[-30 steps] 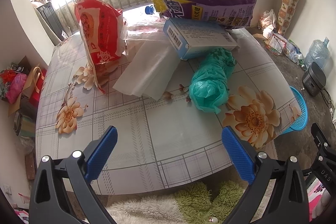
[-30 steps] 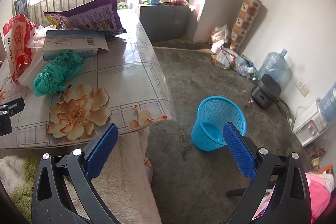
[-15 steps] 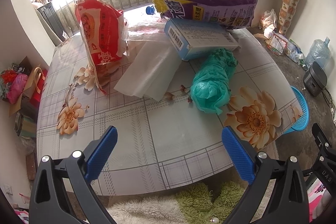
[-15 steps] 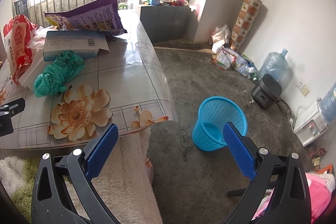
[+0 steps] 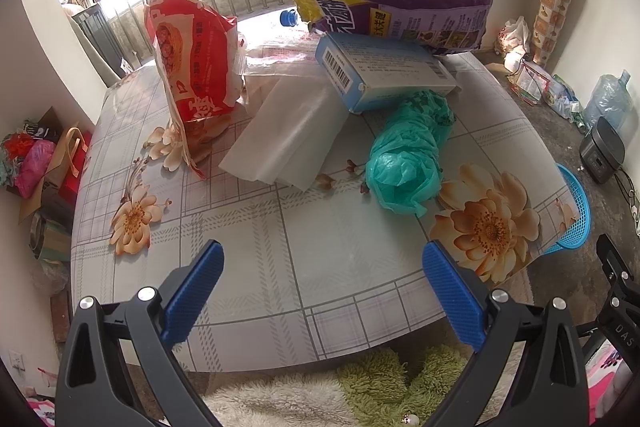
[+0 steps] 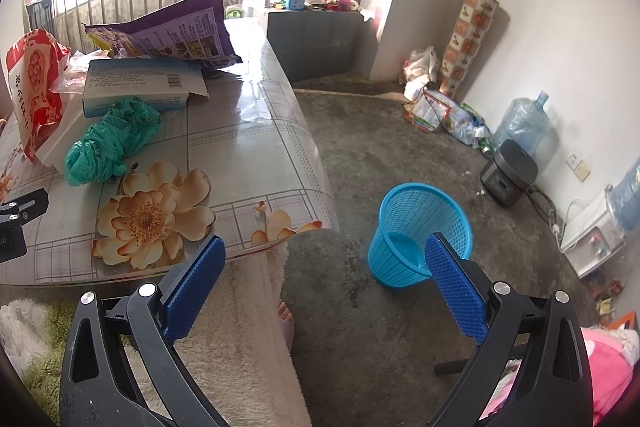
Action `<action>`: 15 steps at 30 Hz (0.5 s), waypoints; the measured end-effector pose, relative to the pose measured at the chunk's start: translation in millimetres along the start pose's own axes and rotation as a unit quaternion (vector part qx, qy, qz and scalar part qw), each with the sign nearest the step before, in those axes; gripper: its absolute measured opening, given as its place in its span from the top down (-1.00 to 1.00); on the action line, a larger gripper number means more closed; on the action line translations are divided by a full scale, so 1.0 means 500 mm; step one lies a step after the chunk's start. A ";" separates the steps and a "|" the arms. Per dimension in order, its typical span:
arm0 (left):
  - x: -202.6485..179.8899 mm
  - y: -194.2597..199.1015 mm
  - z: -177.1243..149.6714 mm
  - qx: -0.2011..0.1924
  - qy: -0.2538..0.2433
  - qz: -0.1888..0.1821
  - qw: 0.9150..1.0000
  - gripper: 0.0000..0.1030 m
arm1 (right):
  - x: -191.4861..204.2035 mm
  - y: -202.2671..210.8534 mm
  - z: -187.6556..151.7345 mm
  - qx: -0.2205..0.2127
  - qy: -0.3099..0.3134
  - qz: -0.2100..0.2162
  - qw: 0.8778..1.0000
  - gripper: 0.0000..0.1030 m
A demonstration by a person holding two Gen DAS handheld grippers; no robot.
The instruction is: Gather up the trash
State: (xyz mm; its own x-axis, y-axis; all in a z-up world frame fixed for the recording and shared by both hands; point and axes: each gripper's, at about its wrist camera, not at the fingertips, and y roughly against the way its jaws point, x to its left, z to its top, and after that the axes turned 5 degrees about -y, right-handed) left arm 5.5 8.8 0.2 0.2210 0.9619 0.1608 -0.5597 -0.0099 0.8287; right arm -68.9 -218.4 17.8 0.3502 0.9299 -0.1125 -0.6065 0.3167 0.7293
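Observation:
Trash lies on the flowered table [image 5: 248, 239]: a red snack bag [image 5: 192, 75] standing upright, a white plastic sheet [image 5: 288, 135], a blue-white box [image 5: 380, 75], a crumpled teal bag [image 5: 408, 159] and a purple bag [image 5: 400, 15] at the back. My left gripper [image 5: 322, 267] is open above the table's near edge, well short of the teal bag. In the right wrist view the teal bag [image 6: 112, 143] and box [image 6: 140, 87] lie to the left. My right gripper [image 6: 324, 259] is open and empty over the floor, near the blue mesh basket [image 6: 420, 227].
The basket [image 5: 576, 211] stands on the grey floor just off the table's right corner. A person's bare foot [image 6: 286, 323] and fluffy robe are below the table edge. A rice cooker [image 6: 508, 171], water jug [image 6: 524, 119] and bags line the right wall.
The left gripper has crept slightly forward toward the table, so the trash looks a little nearer. The right gripper's view has barely shifted. Both stay open.

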 end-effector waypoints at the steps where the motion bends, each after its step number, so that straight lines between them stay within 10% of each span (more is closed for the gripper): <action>1: 0.000 0.000 0.000 0.000 0.000 0.000 1.000 -0.89 | 0.000 0.000 -0.001 0.000 0.000 0.000 1.000 -0.85; 15: 0.014 -0.006 -0.005 0.002 0.007 0.003 1.000 -0.89 | 0.008 -0.003 0.010 -0.003 -0.016 0.004 1.000 -0.85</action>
State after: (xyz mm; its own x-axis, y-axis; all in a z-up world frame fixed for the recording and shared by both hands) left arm 6.7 16.1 -2.3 0.2076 0.9653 0.1582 -0.5579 -0.0159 0.8297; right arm -63.1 -216.2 19.7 0.3691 0.9255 -0.0850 -0.6133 0.3113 0.7259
